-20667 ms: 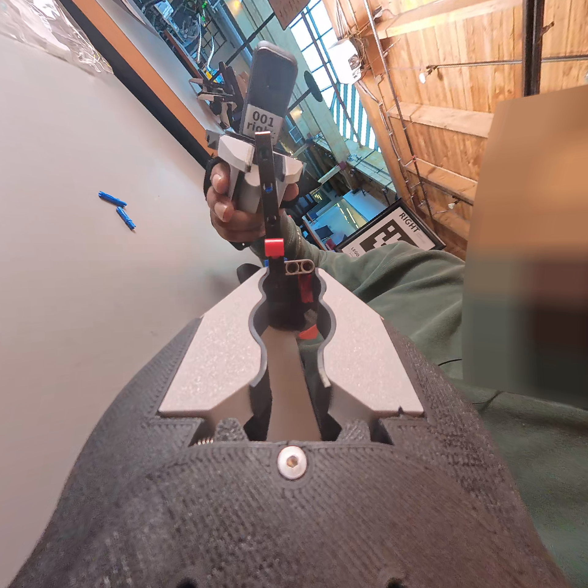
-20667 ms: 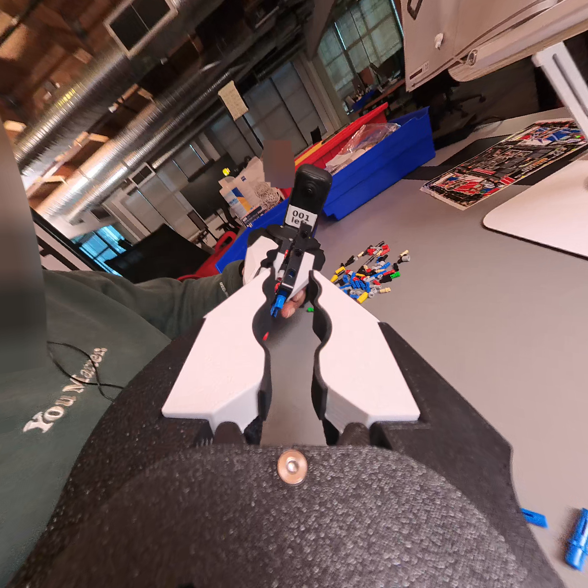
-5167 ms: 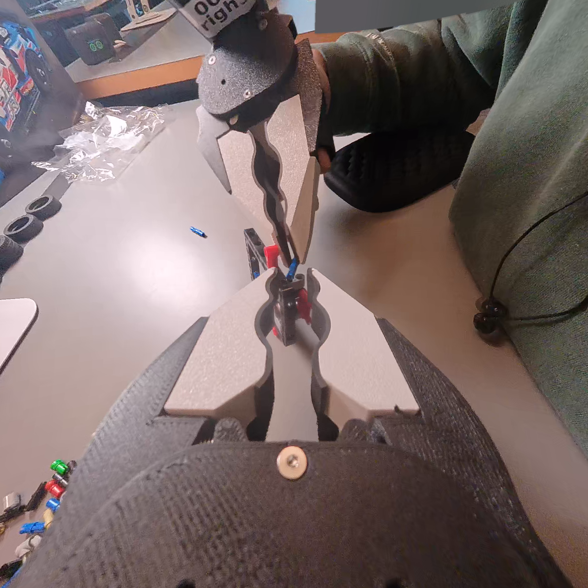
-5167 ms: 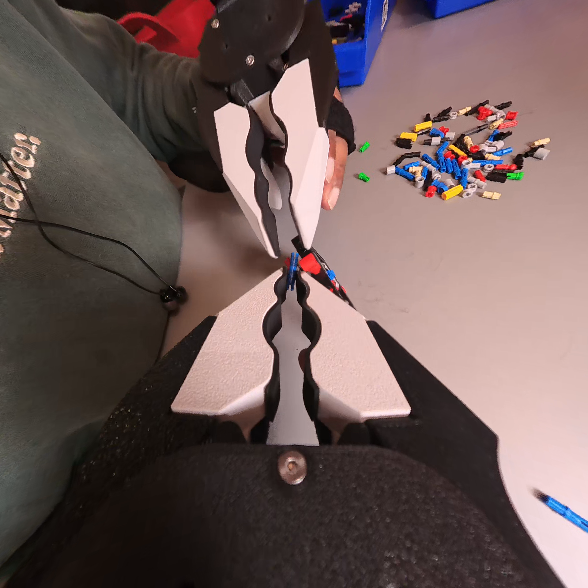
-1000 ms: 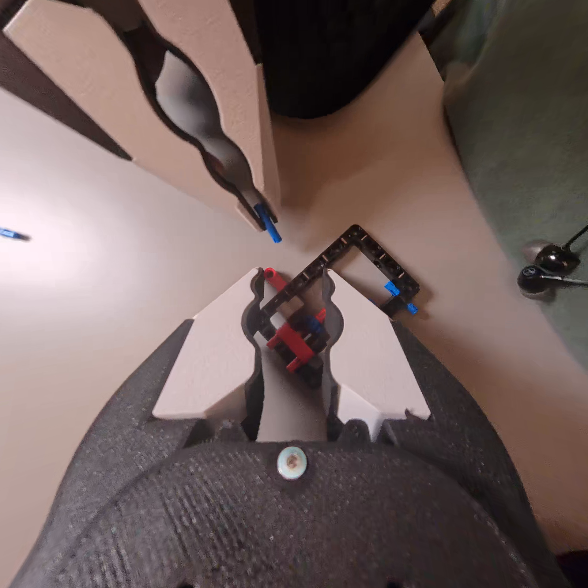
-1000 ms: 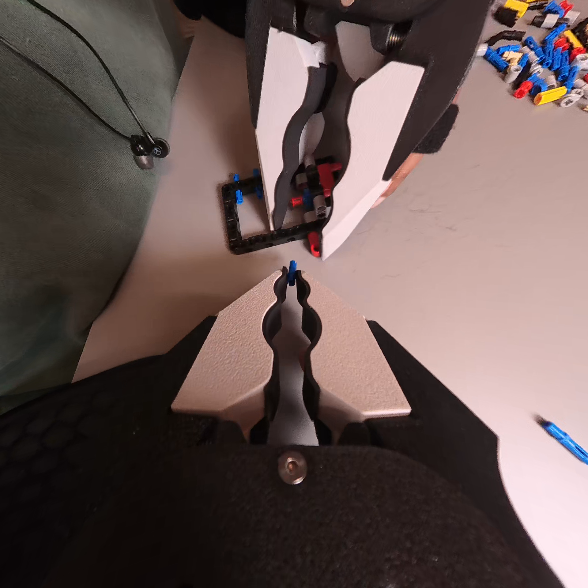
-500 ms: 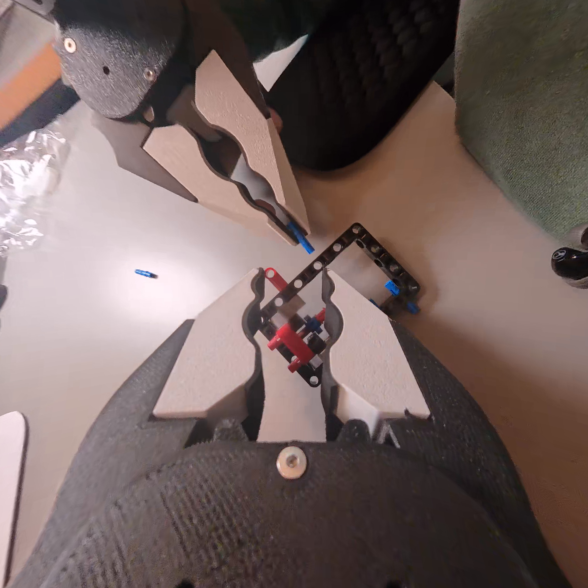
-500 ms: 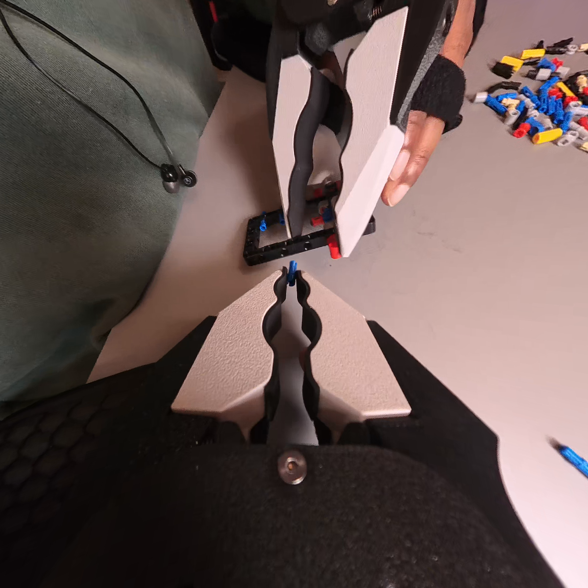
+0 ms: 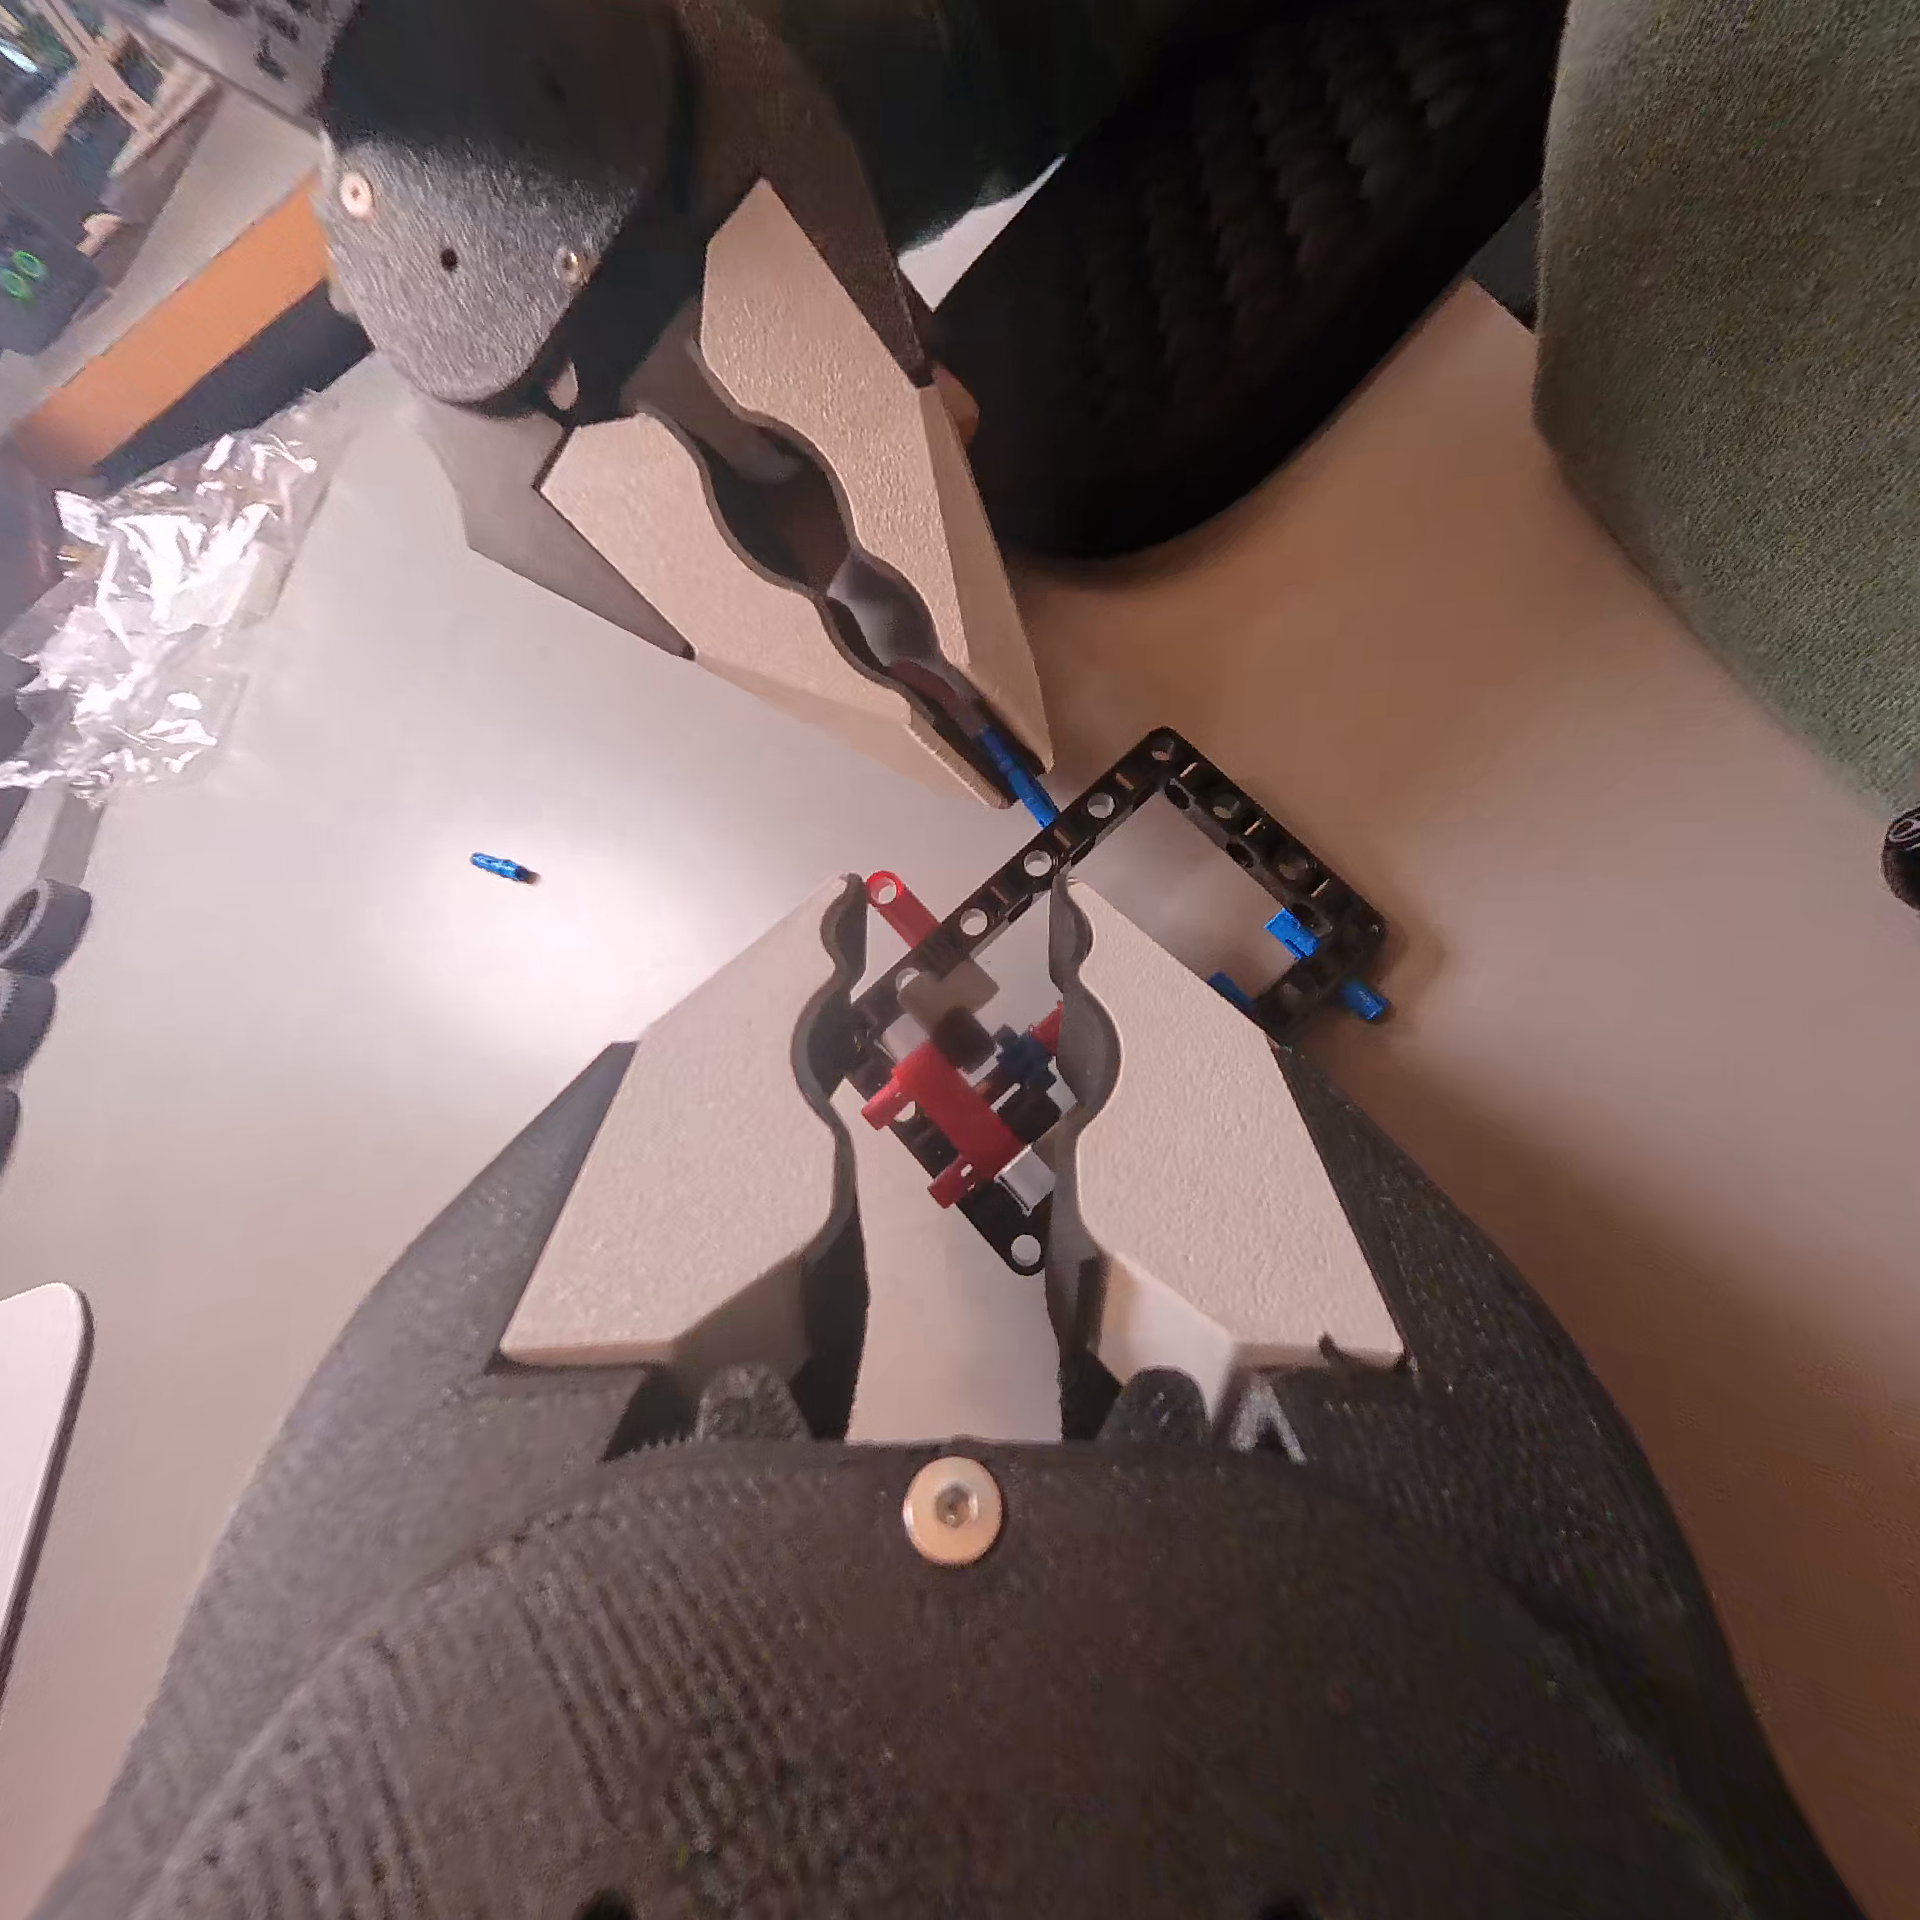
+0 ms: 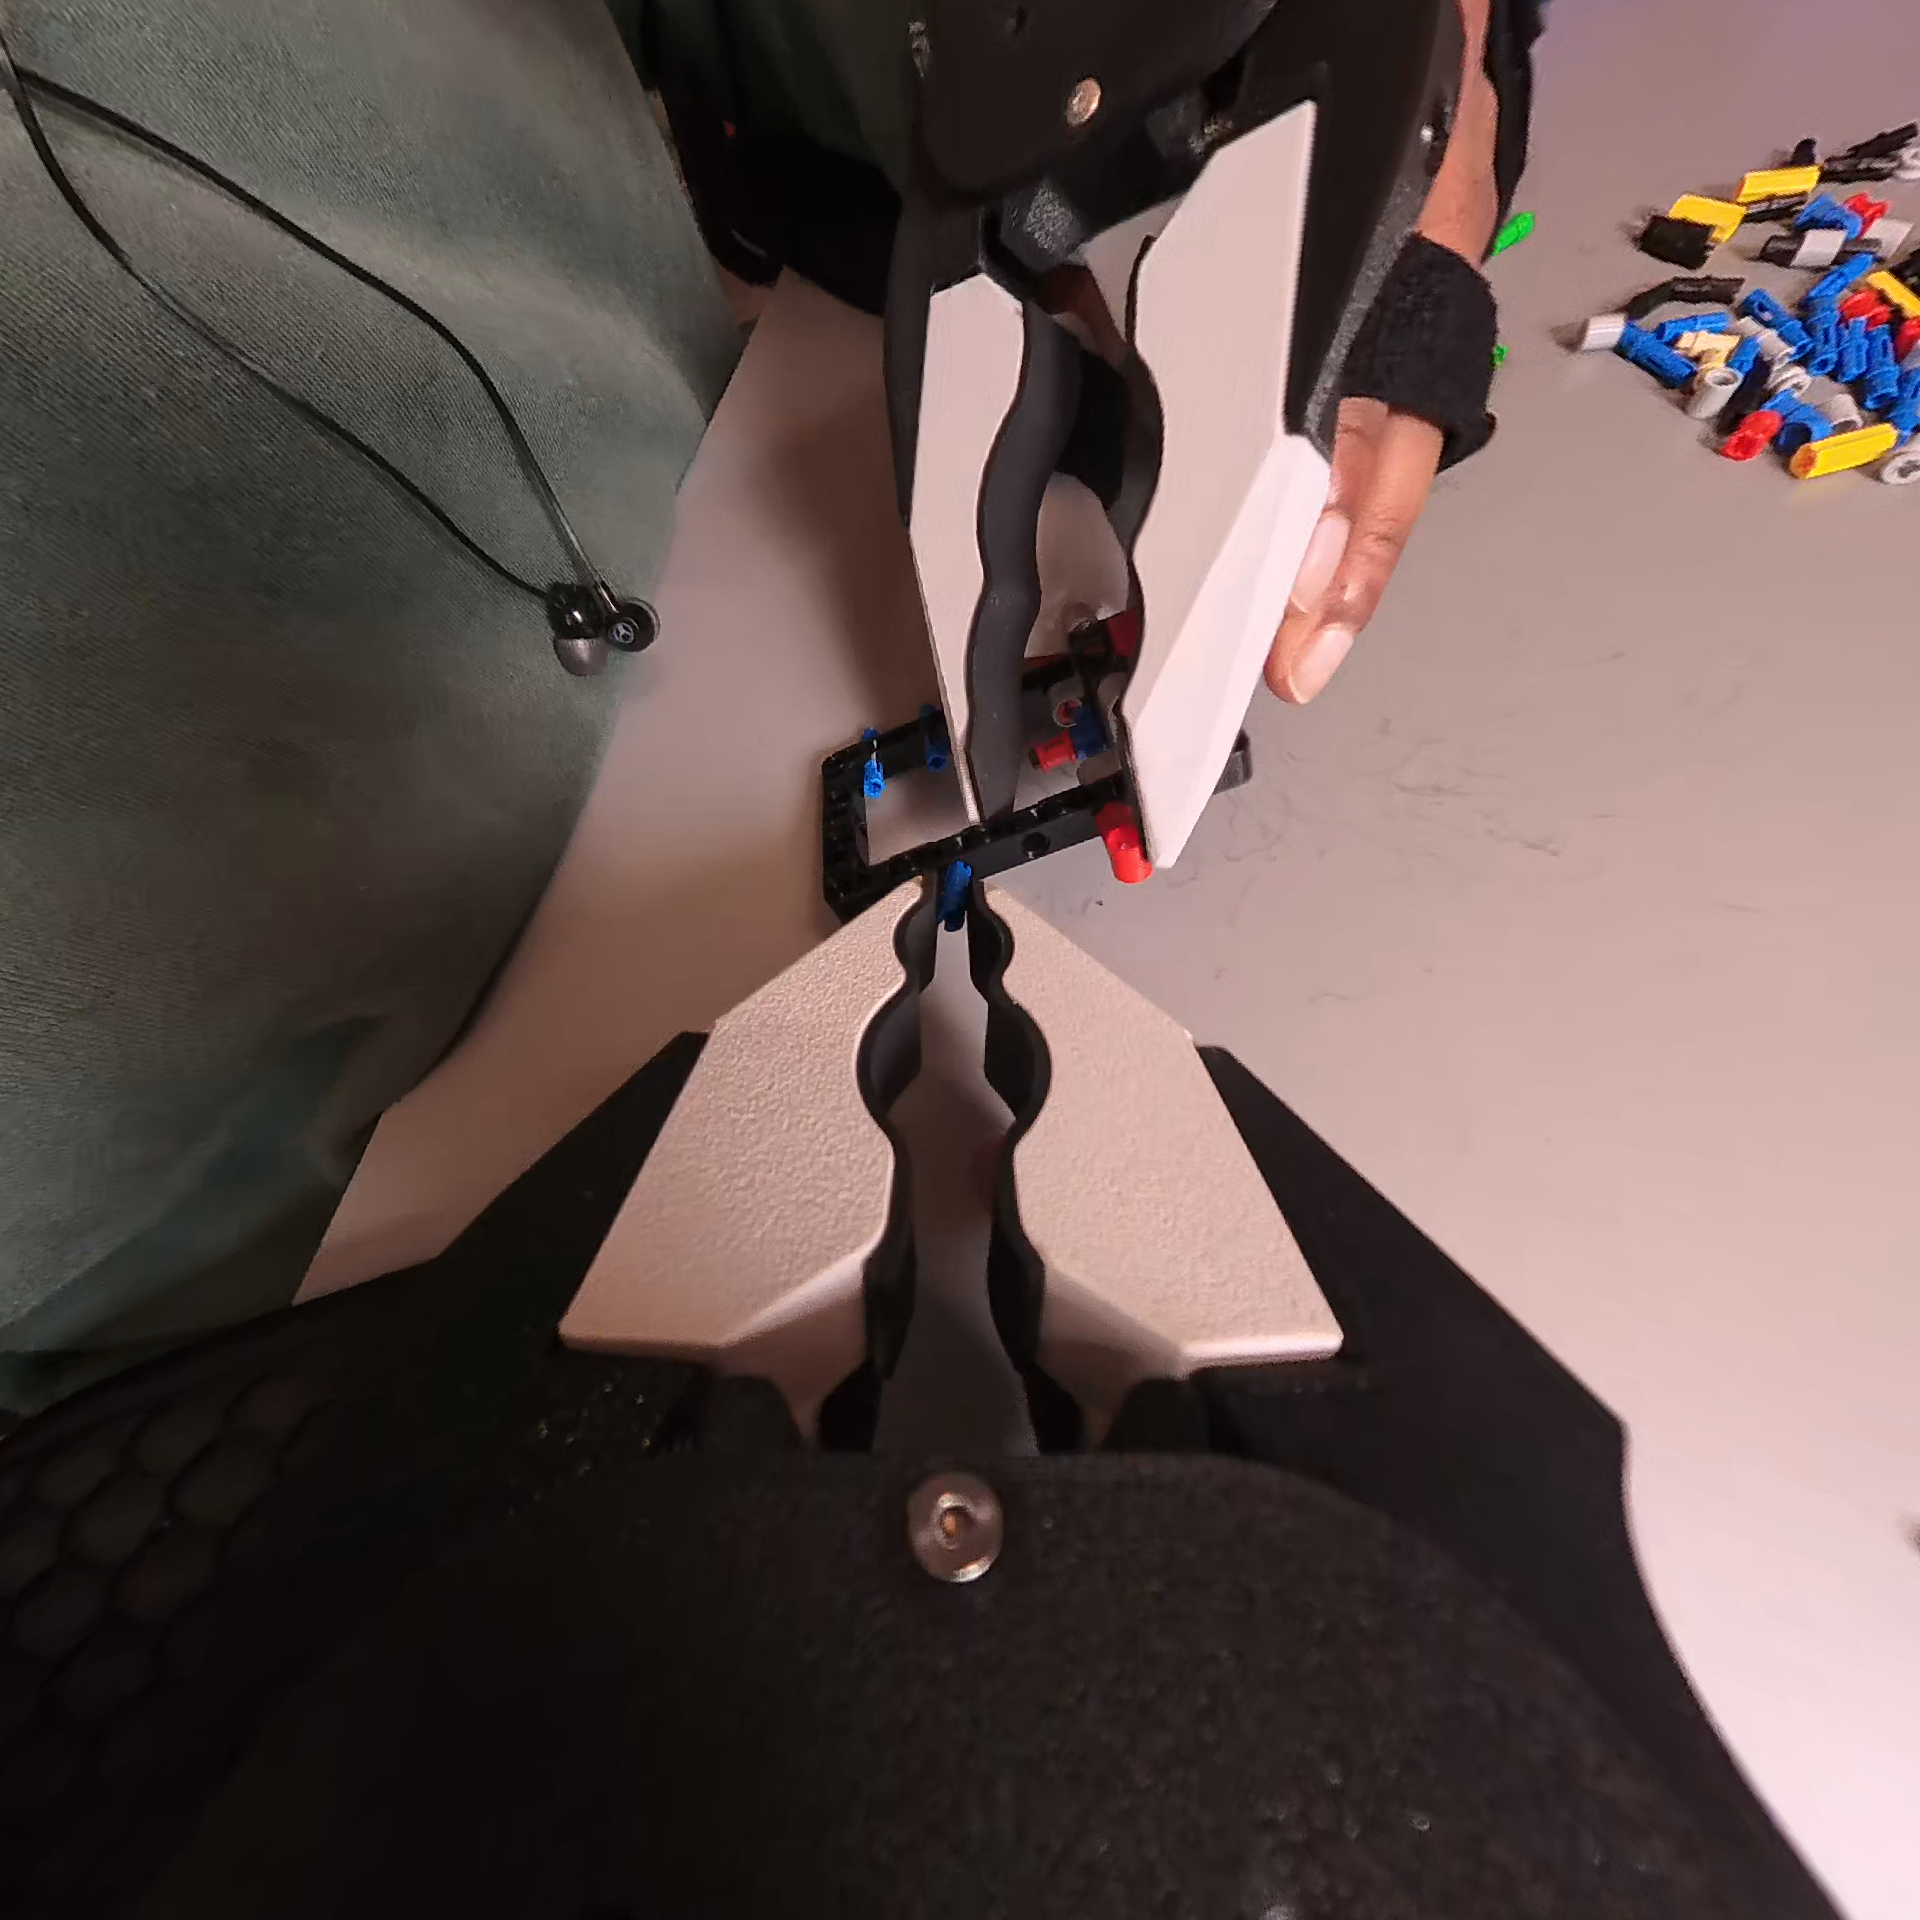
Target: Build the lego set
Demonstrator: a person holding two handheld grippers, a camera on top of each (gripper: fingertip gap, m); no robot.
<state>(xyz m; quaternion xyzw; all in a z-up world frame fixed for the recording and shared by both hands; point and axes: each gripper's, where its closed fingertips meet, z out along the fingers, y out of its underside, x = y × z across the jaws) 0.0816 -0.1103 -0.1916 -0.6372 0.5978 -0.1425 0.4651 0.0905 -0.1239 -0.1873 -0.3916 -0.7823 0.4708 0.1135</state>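
Your right tool (image 10: 954,902) is clamped on a blue pin (image 10: 952,896), its tip touching the black frame (image 9: 1236,821) lying flat on the bench (image 9: 364,935). Your left tool (image 9: 956,914) stands spread, its fingers straddling the frame's red-and-black end.

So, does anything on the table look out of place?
One blue pin lies alone on the table, apart from the black frame. Otherwise nothing stands out.
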